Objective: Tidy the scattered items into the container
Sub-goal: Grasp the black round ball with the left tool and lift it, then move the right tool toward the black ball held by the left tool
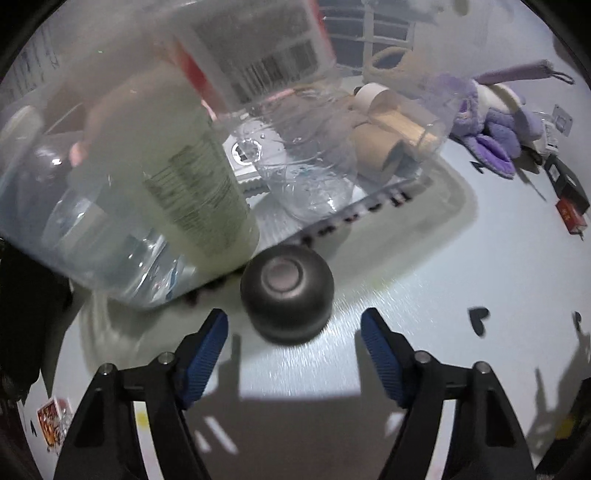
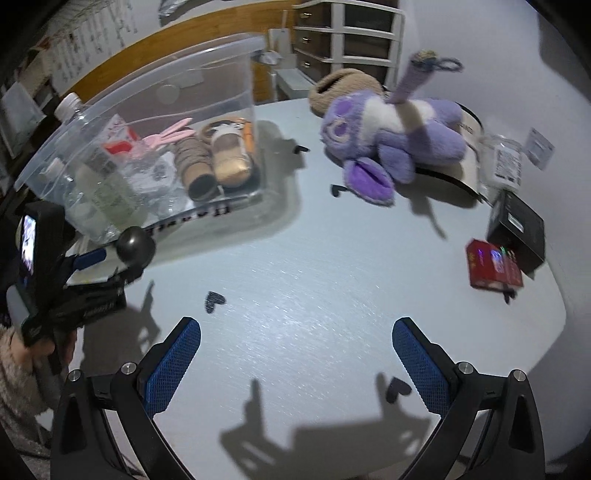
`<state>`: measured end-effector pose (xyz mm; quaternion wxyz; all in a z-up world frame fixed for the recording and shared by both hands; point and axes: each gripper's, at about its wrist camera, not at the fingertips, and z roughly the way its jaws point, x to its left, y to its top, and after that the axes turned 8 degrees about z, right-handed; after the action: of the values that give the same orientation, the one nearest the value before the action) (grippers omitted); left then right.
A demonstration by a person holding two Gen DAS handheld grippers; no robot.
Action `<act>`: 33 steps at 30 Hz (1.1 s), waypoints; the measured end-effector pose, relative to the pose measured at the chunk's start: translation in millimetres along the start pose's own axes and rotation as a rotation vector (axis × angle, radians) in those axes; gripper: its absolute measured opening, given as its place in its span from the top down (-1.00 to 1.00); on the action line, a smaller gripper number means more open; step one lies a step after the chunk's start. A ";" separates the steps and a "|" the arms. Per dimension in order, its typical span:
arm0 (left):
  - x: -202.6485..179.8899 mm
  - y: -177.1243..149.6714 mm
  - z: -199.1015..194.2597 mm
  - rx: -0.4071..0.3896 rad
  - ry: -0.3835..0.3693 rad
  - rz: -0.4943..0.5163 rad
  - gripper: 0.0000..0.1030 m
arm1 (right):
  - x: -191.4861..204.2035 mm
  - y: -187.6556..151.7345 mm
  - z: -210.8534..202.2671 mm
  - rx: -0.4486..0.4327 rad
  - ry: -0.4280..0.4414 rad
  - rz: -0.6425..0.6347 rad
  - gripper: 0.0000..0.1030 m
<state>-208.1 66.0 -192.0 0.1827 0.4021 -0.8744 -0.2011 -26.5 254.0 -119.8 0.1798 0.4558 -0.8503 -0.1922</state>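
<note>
A clear plastic container [image 2: 236, 70] stands on the pale table and holds bottles, a red-and-white carton, cardboard rolls and a pink item; in the left wrist view its wall [image 1: 402, 122] fills the upper left. A dark round object [image 1: 287, 291] lies on the table against the container's front, just ahead of my open, empty left gripper [image 1: 293, 325]; it also shows in the right wrist view [image 2: 135, 244]. My right gripper [image 2: 295, 332] is open and empty over bare table. A purple plush toy [image 2: 391, 144] lies at the far right.
A tan slipper [image 2: 343, 83] sits behind the plush. A clear jar [image 2: 504, 162], a black box [image 2: 517, 227] and a red box [image 2: 493, 267] lie near the table's right edge. Black heart stickers [image 2: 214, 301] dot the table. Shelving [image 2: 351, 33] stands beyond.
</note>
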 end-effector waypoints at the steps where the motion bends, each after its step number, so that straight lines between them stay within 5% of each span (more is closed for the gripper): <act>1: 0.9 1.6 2.0 -0.003 -0.002 -0.002 -0.41 | -2.3 -1.1 0.1 0.003 -0.009 0.010 -1.00; 6: 3.4 7.7 10.2 -0.014 -0.006 -0.002 -0.11 | -8.1 -6.7 1.5 0.021 -0.033 0.037 -1.00; 17: -32.1 -3.7 -7.9 -0.043 -0.126 0.096 -0.10 | -12.7 -11.0 4.3 0.043 -0.017 0.053 -1.00; 25: -91.0 -11.2 -27.2 -0.038 -0.297 0.139 -0.10 | -30.6 -11.8 6.2 0.059 -0.010 0.091 -1.00; 33: -74.5 -6.0 -9.4 0.096 -0.637 -0.311 -0.10 | -57.7 -10.9 9.3 0.076 0.002 0.147 -1.00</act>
<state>-154.4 118.4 -198.8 -0.1510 0.4554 -0.8243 -0.3007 6.8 298.6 -140.7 0.1768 0.3986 -0.8881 -0.1457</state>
